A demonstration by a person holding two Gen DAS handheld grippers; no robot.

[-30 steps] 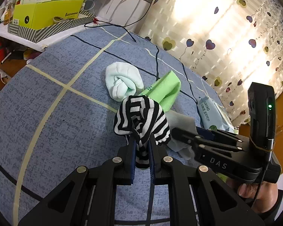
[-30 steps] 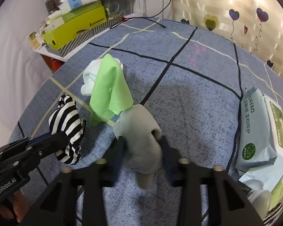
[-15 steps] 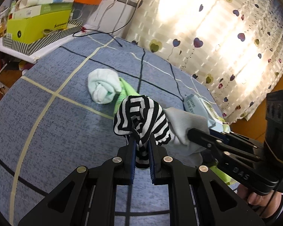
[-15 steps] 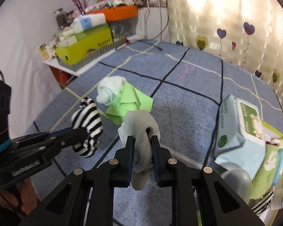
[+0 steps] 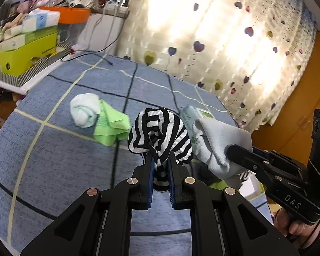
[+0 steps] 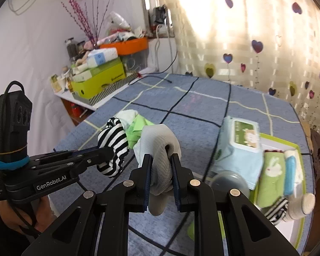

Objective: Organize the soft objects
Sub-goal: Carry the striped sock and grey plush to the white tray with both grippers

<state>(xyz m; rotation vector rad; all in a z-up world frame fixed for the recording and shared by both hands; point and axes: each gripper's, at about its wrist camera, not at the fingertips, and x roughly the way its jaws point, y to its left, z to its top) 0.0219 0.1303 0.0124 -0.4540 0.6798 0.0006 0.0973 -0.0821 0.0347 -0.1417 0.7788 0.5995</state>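
My left gripper (image 5: 160, 166) is shut on a black-and-white striped sock (image 5: 160, 130) and holds it above the blue checked bed cover (image 5: 53, 149). My right gripper (image 6: 161, 164) is shut on a grey sock (image 6: 160, 143), also lifted; it shows in the left wrist view (image 5: 219, 140) too. The striped sock shows in the right wrist view (image 6: 114, 145). A pale mint rolled sock (image 5: 84, 109) and a green cloth (image 5: 112, 128) lie on the bed. A green-rimmed tray (image 6: 296, 192) at the right holds folded soft items.
A wet-wipes pack (image 6: 239, 149) lies by the tray. A shelf with a yellow-green box (image 5: 25, 53) and an orange bin (image 5: 74, 15) stands at the far left. A black cable (image 5: 89, 53) runs onto the bed. A heart-print curtain (image 5: 224, 42) hangs behind.
The right gripper closed on the grey sock and lifted it off the bed. Both grippers rose and swung right, toward the tray; the green cloth dropped flat beside the mint sock.
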